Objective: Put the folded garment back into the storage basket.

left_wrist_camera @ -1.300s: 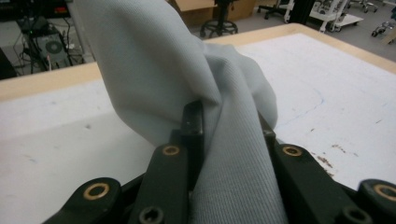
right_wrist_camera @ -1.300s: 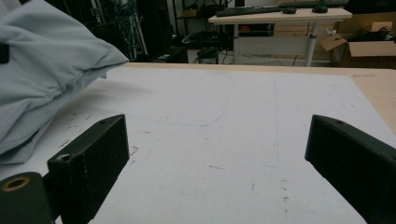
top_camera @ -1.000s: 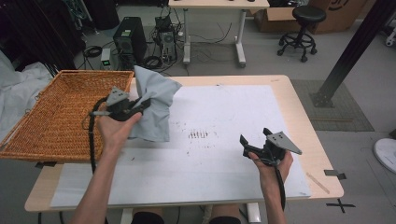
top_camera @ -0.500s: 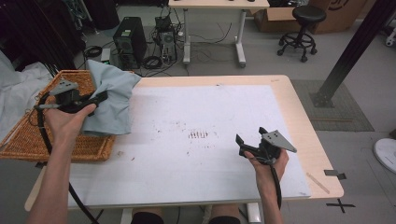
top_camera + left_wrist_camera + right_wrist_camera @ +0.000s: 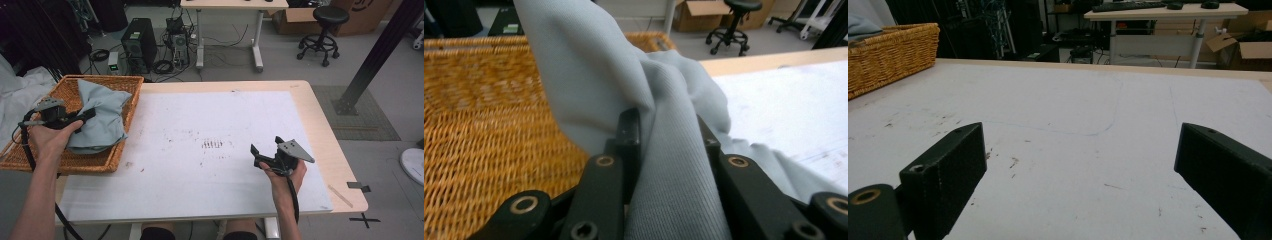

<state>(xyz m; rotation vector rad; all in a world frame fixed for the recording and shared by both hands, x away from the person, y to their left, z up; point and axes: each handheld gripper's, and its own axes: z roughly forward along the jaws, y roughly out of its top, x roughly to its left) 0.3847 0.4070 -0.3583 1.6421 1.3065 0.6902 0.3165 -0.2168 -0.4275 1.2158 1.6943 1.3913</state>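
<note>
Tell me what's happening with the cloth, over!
Left gripper shut on grey cloth, over the wicker basket. Right gripper open, above the white table. Nothing in the way.

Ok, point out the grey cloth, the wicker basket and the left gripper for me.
grey cloth [image 5: 102, 117], high view, middle of the bunched fabric lying in the basket.
wicker basket [image 5: 107, 161], high view, near rim on the table side.
left gripper [image 5: 669, 130], left gripper view, between its two jaw tips, which are clamped on the cloth.
</note>
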